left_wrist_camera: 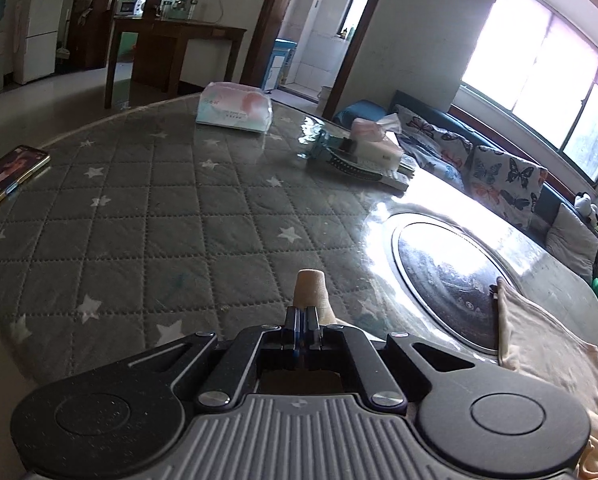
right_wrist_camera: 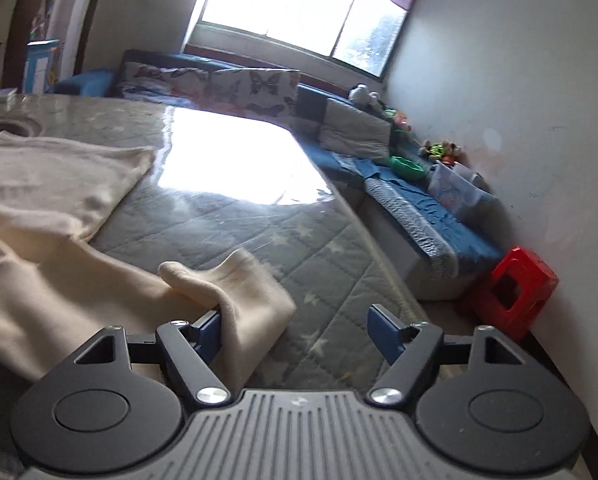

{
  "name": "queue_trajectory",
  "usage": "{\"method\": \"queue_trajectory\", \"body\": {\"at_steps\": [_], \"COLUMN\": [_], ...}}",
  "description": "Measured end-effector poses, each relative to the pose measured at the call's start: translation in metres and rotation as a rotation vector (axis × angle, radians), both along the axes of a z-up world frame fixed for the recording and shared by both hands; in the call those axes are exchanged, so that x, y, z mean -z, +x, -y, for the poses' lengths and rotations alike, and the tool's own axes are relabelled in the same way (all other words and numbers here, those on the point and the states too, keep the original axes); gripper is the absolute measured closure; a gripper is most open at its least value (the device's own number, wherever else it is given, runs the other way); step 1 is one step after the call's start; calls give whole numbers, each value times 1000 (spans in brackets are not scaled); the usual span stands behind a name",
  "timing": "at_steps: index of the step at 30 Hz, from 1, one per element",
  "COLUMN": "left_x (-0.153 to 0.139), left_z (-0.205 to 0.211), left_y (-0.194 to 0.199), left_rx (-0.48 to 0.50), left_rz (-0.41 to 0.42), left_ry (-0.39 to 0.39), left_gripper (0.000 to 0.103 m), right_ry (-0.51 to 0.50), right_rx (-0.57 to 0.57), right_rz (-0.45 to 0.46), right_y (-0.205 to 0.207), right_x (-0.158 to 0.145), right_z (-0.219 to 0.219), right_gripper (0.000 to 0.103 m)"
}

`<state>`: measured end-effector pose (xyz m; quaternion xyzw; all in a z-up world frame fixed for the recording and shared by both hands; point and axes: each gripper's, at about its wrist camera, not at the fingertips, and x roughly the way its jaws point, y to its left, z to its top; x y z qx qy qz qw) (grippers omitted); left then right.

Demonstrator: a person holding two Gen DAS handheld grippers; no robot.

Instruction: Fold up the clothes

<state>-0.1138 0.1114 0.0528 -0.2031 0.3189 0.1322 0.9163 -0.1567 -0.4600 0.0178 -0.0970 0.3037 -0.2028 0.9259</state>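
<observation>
1. Living room w/ bright window glare; round table [left_wrist_camera: 147, 216] under a grey star-quilted cover and clear sheet, sofa behind.
2. Cream garment [right_wrist_camera: 51, 208] lies across the near side of the table, partly doubled over; its far edge overlaps the dark glass inset [left_wrist_camera: 447, 276].
3. Left gripper [left_wrist_camera: 302, 334]: jaws narrow, pinched on a rolled bit of the cream fabric sticking up past the tips.
4. Right gripper [right_wrist_camera: 295, 334]: jaws wide, nothing clamped; cloth corner bunches against the left finger only.
5. Doing it well, imo: bring right jaws round that loose corner, pinch thru both layers, then lift both corners level and lay edge to edge. Slick sheet = cloth may slide, so go slow.
6. Hard to see: glare wipes out mid-table, gripper bodies hide the near hem, garment type unclear, sleeves not visible.
7. Phone [left_wrist_camera: 7, 176] and tissue packs [left_wrist_camera: 235, 108] sit well apart from the garment.
</observation>
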Motion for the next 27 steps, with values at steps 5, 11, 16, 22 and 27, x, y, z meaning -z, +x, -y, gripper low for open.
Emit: {"method": "queue_trajectory", "body": {"at_steps": [5,11,16,22,27], "left_x": [5,6,-6,-14,-18], "left_z": [-8,-18,17,85,157], "left_y": [-7,-15,-9,-2,2], "left_rx": [-42,-54,129,448,754], "left_rz": [-25,-34,2,46,72], "left_ry": [25,13,41,25,43], "left_gripper": [103,103,103,101,100], "right_ry": [80,147,232,287,248], "right_rx": [164,249,116,12,-91], "right_rz": [57,48,62,-13,-37], "right_y": [-13,-31,-28,-7,-5], "right_x": [-12,-9,-11,-1,-12], "right_z": [44,74,63,53,33], "right_gripper": [27,27,27,37,46]}}
